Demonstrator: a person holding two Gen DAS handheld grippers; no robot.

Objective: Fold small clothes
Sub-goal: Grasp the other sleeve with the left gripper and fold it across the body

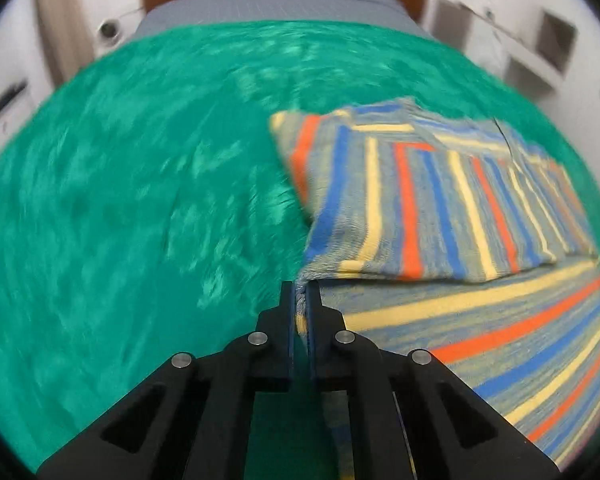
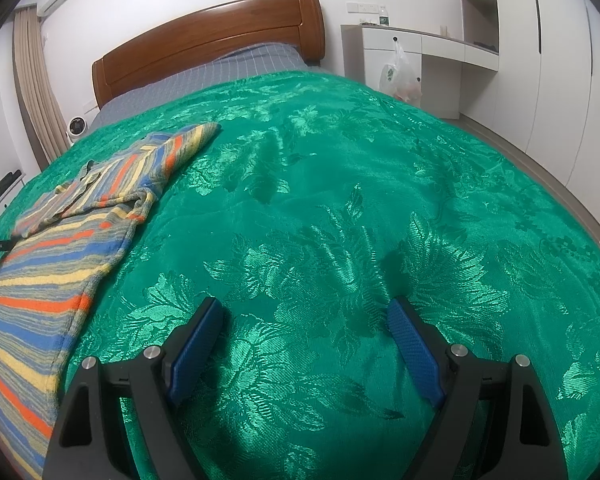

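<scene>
Left tool [image 1: 299, 294] clamped on striped shirt [image 1: 440, 216] edge; right tool [image 2: 304, 332] held wide, empty. Fabric judged soft, light, floppy. Hem corners best gripped.

Bed [image 2: 204, 76] with wooden headboard [image 2: 208, 36], grey checked sheet [image 2: 236, 66] exposed at head end. Rest covered by green floral-pattern bedspread [image 2: 340, 200], lightly rumpled in the middle. Striped garment [image 2: 72, 232] in blue, yellow, orange and grey lying on bedspread near its left side, partly folded with sleeve laid across body.
</scene>
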